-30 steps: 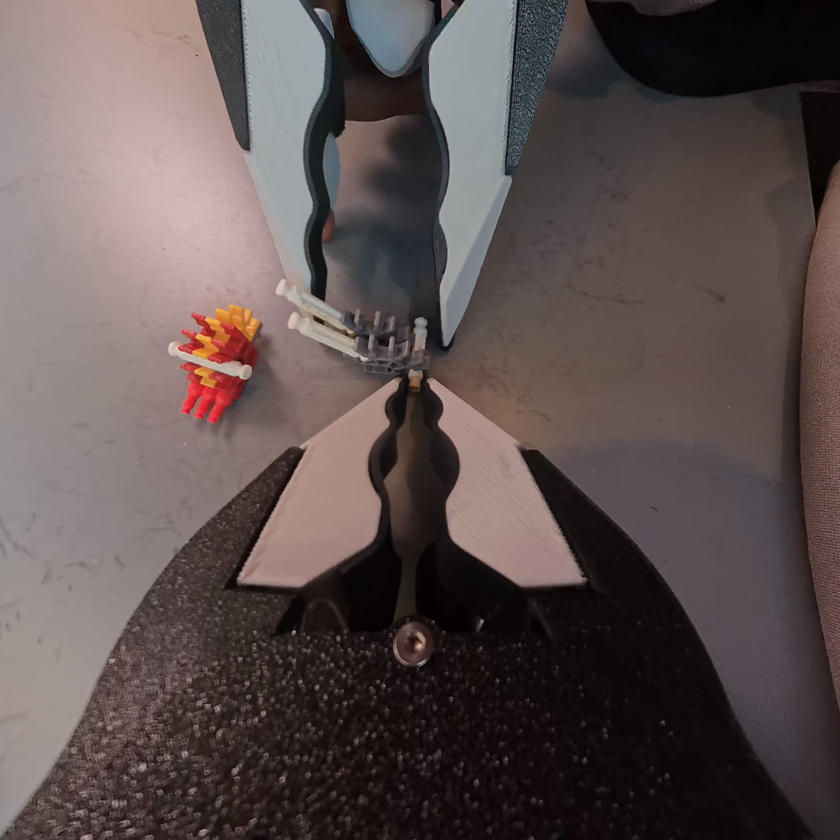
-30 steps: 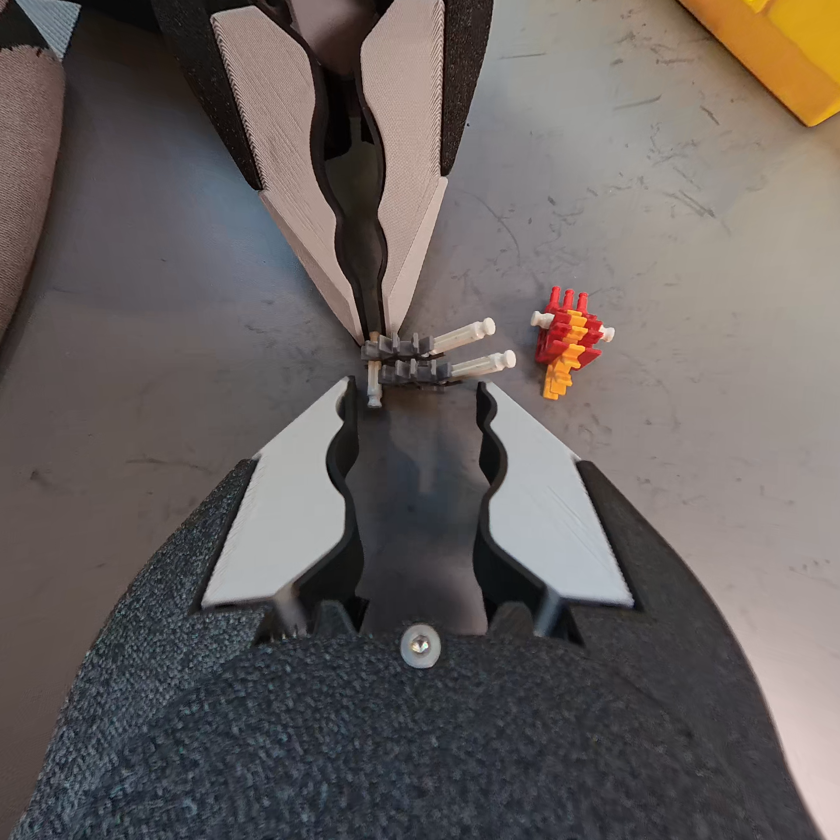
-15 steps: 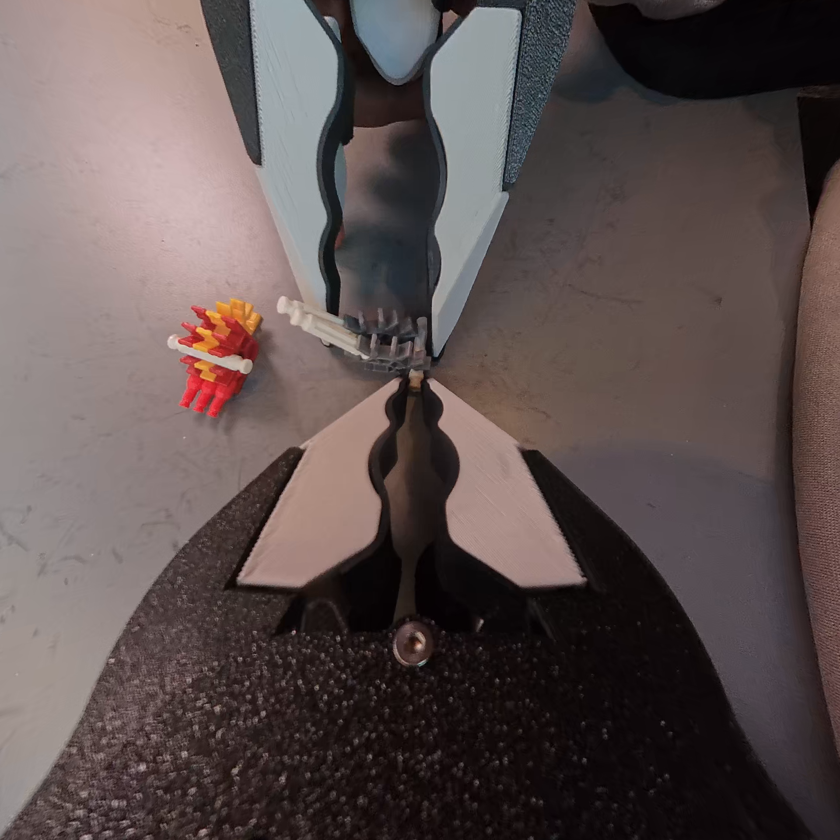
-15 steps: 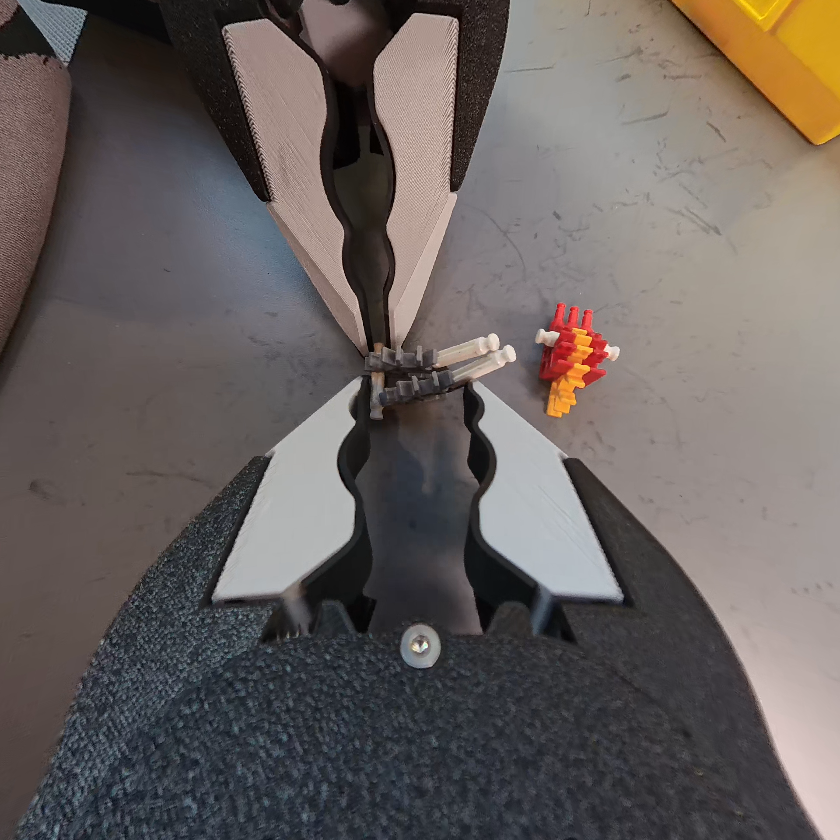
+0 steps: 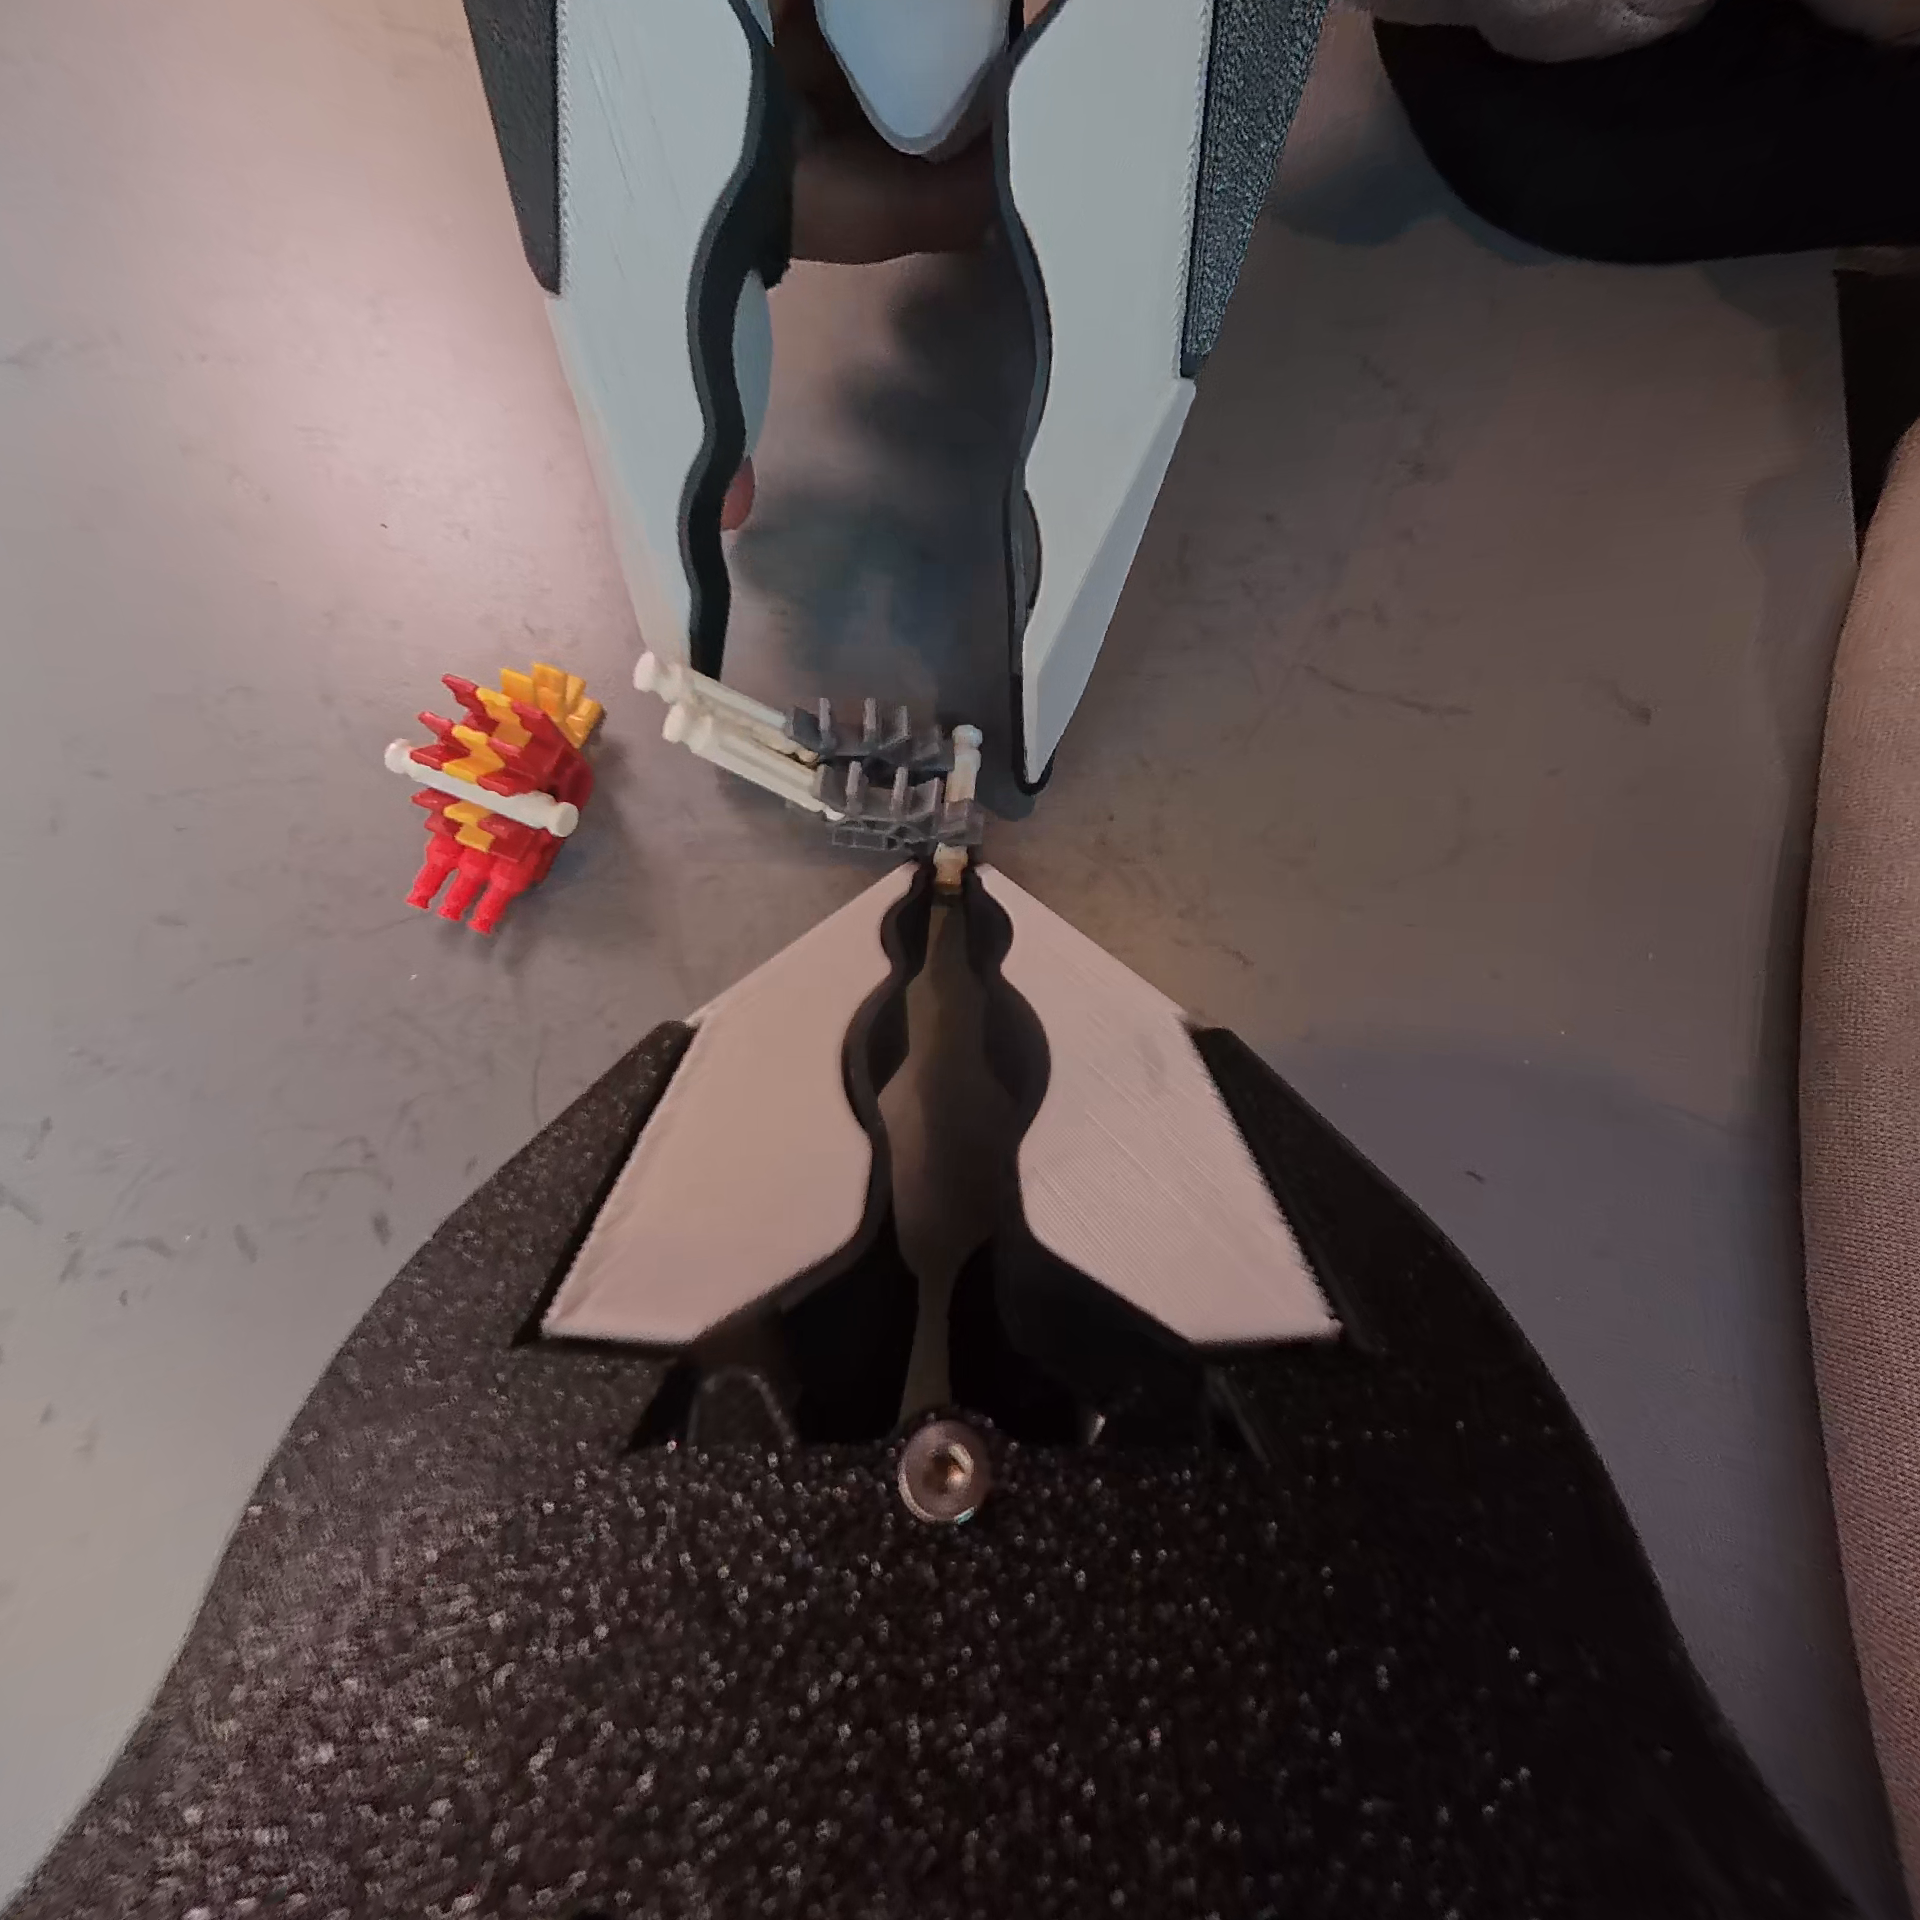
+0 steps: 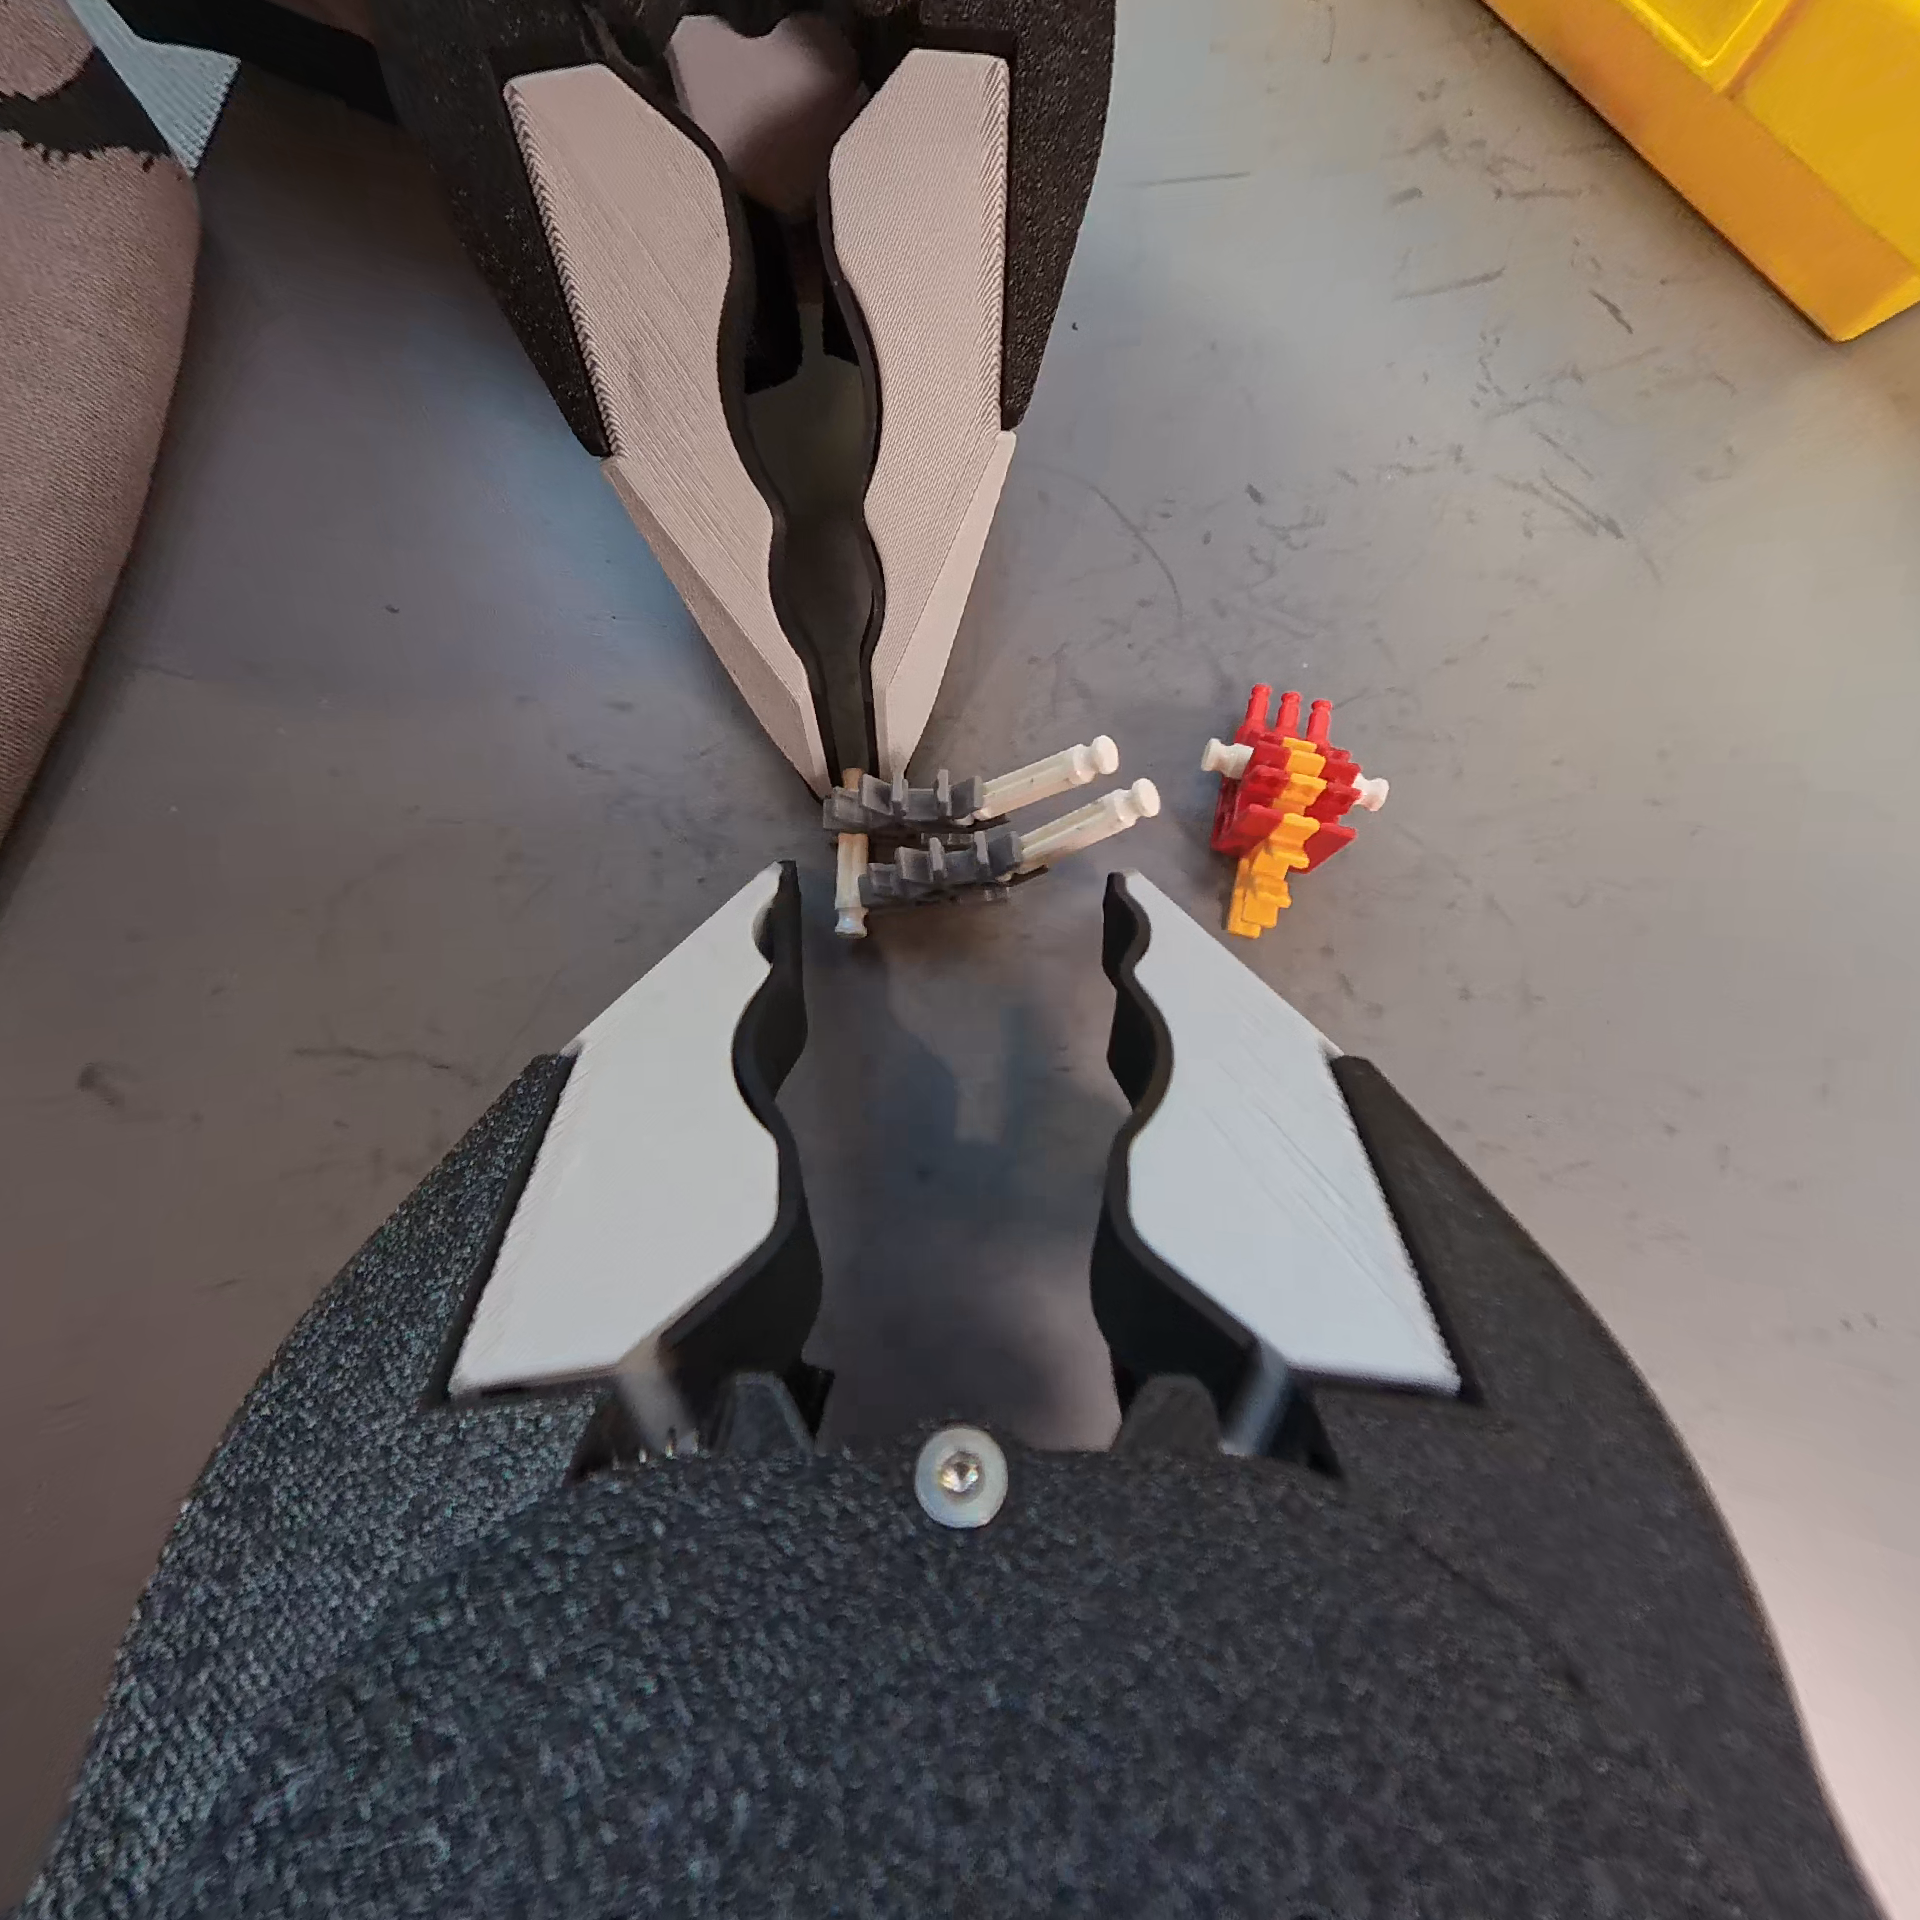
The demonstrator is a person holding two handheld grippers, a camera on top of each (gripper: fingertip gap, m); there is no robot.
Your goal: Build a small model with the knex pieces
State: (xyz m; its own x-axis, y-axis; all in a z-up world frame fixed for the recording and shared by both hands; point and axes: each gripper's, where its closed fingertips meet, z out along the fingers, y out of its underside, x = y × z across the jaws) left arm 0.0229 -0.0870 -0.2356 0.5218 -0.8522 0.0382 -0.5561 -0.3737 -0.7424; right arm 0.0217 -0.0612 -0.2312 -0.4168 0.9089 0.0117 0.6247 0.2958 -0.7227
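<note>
Left gripper (image 5: 943,871) clenched on grey-white brick piece (image 5: 883,774), pinning it on counter (image 5: 260,416)
Right gripper (image 6: 951,883) released, jaws straddling the piece's far side; red-yellow brick cluster (image 5: 494,784) lies apart, left

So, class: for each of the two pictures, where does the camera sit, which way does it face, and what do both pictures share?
Left wrist view: sits on the left hand-held gripper, looking down its shut fingers at the grey and white brick model; beyond, the open right hand-held gripper.
Right wrist view: sits on the right hand-held gripper, facing the left one.
Shared: the model, the red and yellow brick model and the grey table.
</note>
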